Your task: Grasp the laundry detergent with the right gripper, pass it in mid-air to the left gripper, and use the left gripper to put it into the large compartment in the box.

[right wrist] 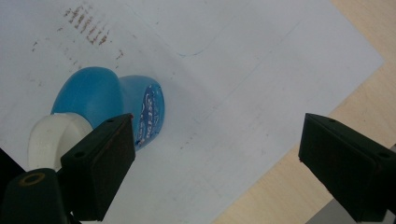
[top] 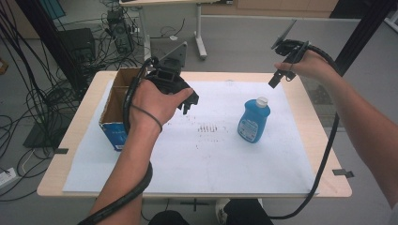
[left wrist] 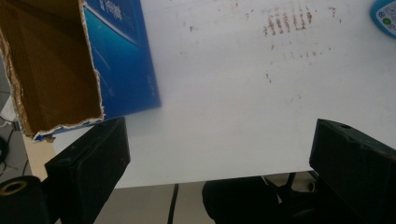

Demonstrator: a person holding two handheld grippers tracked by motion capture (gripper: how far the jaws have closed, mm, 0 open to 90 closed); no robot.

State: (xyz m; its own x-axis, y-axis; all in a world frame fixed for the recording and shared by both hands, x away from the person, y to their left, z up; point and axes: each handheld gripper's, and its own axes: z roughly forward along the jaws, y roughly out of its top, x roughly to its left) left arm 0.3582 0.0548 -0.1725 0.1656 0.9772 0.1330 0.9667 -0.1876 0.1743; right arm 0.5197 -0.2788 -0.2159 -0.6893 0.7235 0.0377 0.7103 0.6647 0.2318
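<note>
- Right gripper (top: 279,77) hangs raised over the table's far right, jaws wide apart, empty.
- Left gripper (top: 187,104) likewise agape, holding nothing, beside the open cardboard box (top: 116,104).
- Blue bottle (top: 254,120) stands upright on the white sheet (top: 211,154), below the right gripper, apart from it.
- We judge this the approach step; next: lower the right gripper, straddle the bottle, close.

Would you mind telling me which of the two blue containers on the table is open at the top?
The blue cardboard box at the table's left edge: its top is open, showing the brown inside. The blue bottle stands upright with its white cap on.
</note>
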